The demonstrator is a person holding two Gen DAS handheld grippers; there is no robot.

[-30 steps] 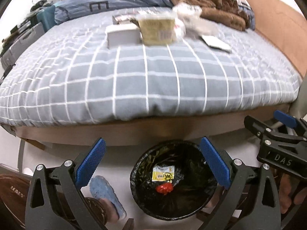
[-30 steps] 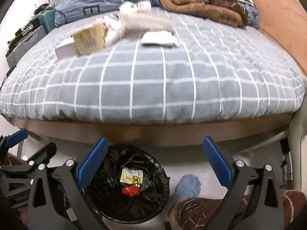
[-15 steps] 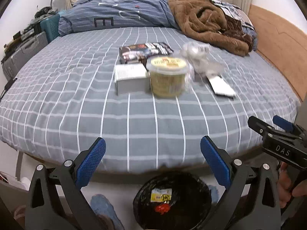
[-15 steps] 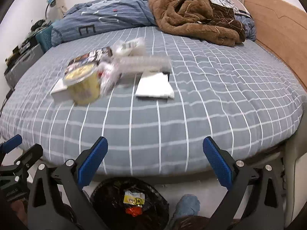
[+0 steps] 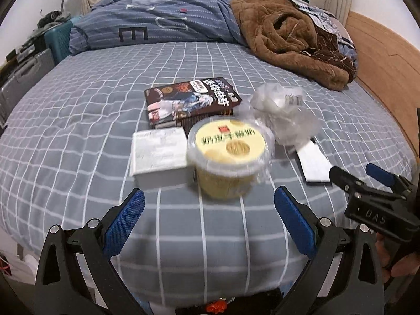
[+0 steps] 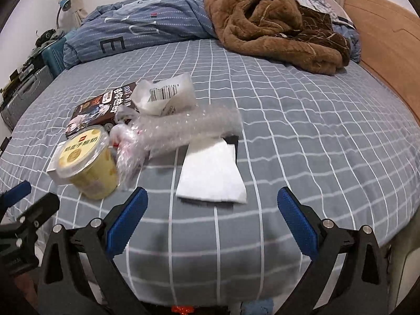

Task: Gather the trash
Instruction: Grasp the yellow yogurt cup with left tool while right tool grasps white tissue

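Note:
Trash lies on the grey checked bed [image 5: 78,136]: a yellow lidded cup [image 5: 229,157], a white box [image 5: 158,155], a dark snack box [image 5: 191,102], crumpled clear plastic [image 5: 283,115] and a white paper [image 5: 315,162]. In the right wrist view the cup [image 6: 86,162], bubble wrap [image 6: 183,131], a white bag [image 6: 165,94] and the paper [image 6: 212,173] show. My left gripper [image 5: 207,225] is open and empty, just short of the cup. My right gripper [image 6: 212,223] is open and empty, just short of the paper. The black bin's rim [image 5: 225,307] peeks below.
A brown blanket [image 5: 288,39] and blue duvet [image 5: 157,26] are bunched at the bed's far end. A wooden headboard [image 5: 383,52] runs along the right. Suitcases [image 5: 23,73] stand left of the bed. The right gripper [image 5: 375,204] shows at the left view's right edge.
Both grippers have risen from over the bin and moved forward over the bed's edge. The trash items now look much closer. The bin has dropped almost out of view.

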